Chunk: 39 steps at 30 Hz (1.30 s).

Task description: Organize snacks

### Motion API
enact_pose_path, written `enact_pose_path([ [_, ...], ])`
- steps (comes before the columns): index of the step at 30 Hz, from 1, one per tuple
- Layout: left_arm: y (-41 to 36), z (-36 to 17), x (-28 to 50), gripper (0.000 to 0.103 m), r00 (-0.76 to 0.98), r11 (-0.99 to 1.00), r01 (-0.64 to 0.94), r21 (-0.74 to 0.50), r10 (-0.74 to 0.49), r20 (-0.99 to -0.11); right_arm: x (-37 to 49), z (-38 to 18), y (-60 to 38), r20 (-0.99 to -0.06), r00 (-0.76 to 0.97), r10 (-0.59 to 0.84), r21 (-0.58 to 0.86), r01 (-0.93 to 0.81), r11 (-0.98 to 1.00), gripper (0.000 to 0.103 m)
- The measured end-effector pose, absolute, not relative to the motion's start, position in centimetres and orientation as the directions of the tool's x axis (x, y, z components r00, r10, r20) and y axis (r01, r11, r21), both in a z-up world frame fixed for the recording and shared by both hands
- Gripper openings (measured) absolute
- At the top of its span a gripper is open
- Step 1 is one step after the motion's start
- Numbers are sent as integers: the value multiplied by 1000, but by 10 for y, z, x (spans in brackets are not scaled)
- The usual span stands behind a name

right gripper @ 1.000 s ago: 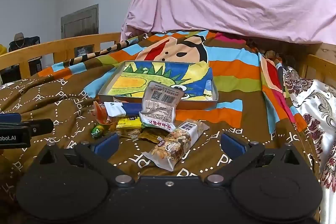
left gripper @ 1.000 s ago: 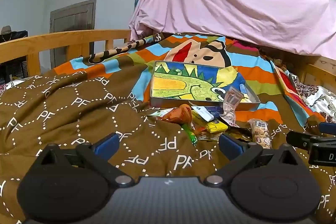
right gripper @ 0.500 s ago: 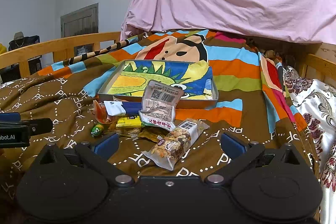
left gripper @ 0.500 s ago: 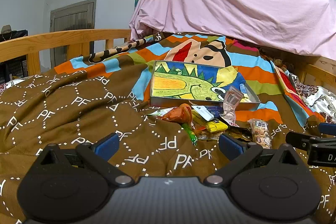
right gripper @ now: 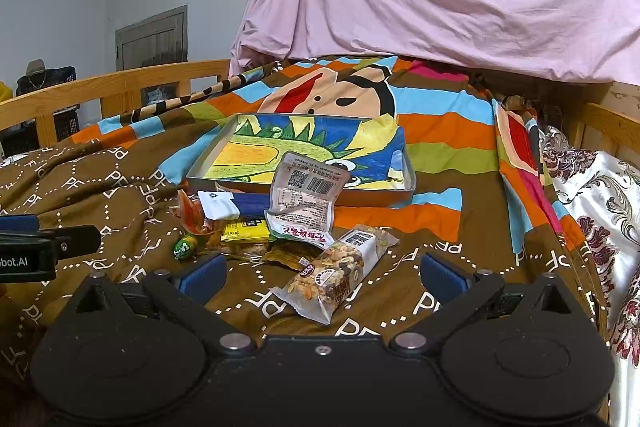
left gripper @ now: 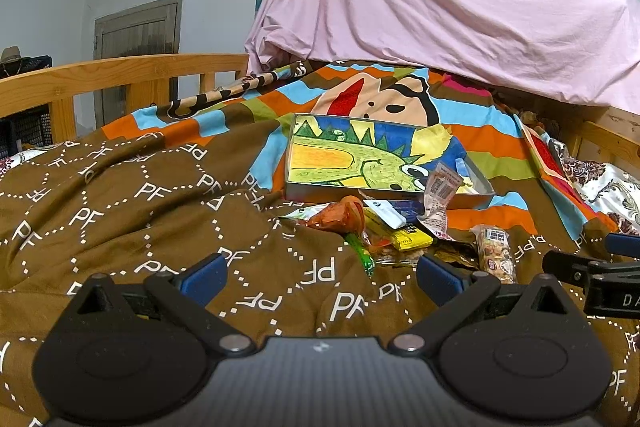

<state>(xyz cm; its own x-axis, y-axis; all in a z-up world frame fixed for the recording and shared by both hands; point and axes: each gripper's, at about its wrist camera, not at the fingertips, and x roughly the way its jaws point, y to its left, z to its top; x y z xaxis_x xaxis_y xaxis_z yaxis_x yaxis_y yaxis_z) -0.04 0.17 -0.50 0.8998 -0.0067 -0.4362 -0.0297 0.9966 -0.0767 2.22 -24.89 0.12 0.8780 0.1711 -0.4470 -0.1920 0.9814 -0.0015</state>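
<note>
A shallow tray (right gripper: 410, 183) lined with a dinosaur drawing lies on the bed, also in the left wrist view as the tray (left gripper: 290, 189). Snacks are heaped at its near edge: a grey pouch (right gripper: 306, 201), a nut bar (right gripper: 338, 269), a yellow packet (right gripper: 246, 231), an orange wrapper (left gripper: 338, 217), a green candy (left gripper: 362, 255). My right gripper (right gripper: 322, 277) is open, low over the blanket, with the nut bar lying between its fingers. Left of the heap my left gripper (left gripper: 320, 275) is open with only blanket between its fingers.
A brown patterned blanket (left gripper: 120, 211) and a striped cartoon quilt (right gripper: 440, 131) cover the bed. A wooden rail (left gripper: 100, 79) runs along the left side, another rail (right gripper: 608, 125) along the right. A pink sheet (left gripper: 440, 7) hangs over the far end.
Both grippers have edged slightly forward toward the snack heap. The snacks and the tray lie where they were.
</note>
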Motion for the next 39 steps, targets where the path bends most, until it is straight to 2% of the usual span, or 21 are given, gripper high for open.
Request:
enact_pose_path([
  [28,1,-6,1,103,892,997,-25,-80,-14,-451,21,1,-245,-452,877,163,-19,-192,981,102],
  [36,-2,-5,15,103,878,998,31,-52,-52,-475,37,1,-244,-529,831,172,-4,-205,979,102],
  [39,-5,-1,25,103,877,997,67,-34,-75,-475,46,5,-245,-526,830,186,-3,-221,975,102],
])
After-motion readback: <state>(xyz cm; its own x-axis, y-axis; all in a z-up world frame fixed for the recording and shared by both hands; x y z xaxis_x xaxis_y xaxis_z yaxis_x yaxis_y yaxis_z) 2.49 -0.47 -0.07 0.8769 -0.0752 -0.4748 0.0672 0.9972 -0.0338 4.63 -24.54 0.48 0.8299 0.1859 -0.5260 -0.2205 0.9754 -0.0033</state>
